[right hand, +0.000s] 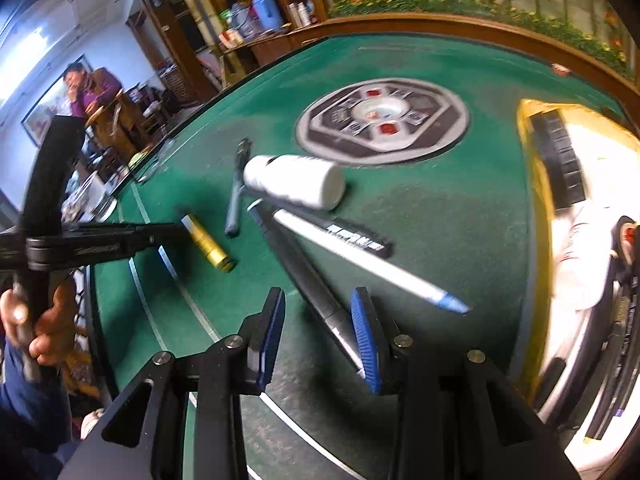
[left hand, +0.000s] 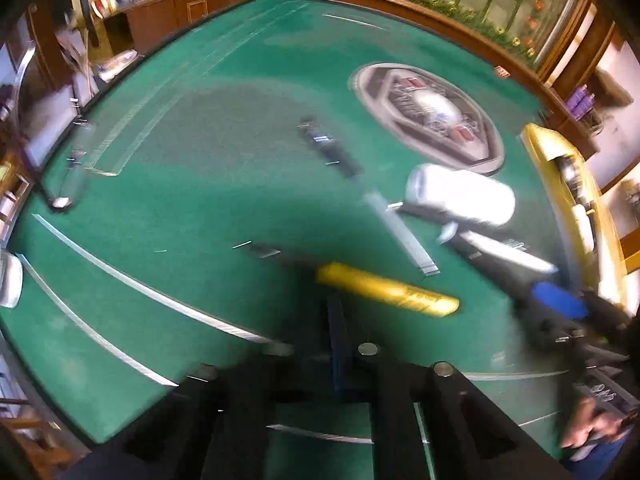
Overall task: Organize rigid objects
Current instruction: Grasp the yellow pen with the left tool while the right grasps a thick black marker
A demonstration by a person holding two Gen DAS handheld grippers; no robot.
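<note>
Left gripper: jaws shut together, nothing visibly between them; tips just short of a yellow tube lying on the green bench. Whether the tips touch the tube cannot be told through the blur.

Right gripper: jaws part open, not gripping; a dark pen lies on the bench between them, close against the right-hand blue pad, the other pad standing clear.

Items beside the dark pen: a white pen with blue cap, crossing near it; a white bottle on its side, beyond both; a grey marker to the left of the bottle.

Further out: a round control panel set in the bench middle; a yellow tray at the right edge, already holding a black brush and other goods.

Step in hand, as judged: gathering loose items for the tray, the right gripper lined up on the dark pen.

Next move calls for: closing squarely on the pen's barrel without nudging the white pen, then lifting clear toward the tray. The left gripper would need to open before taking the yellow tube.
</note>
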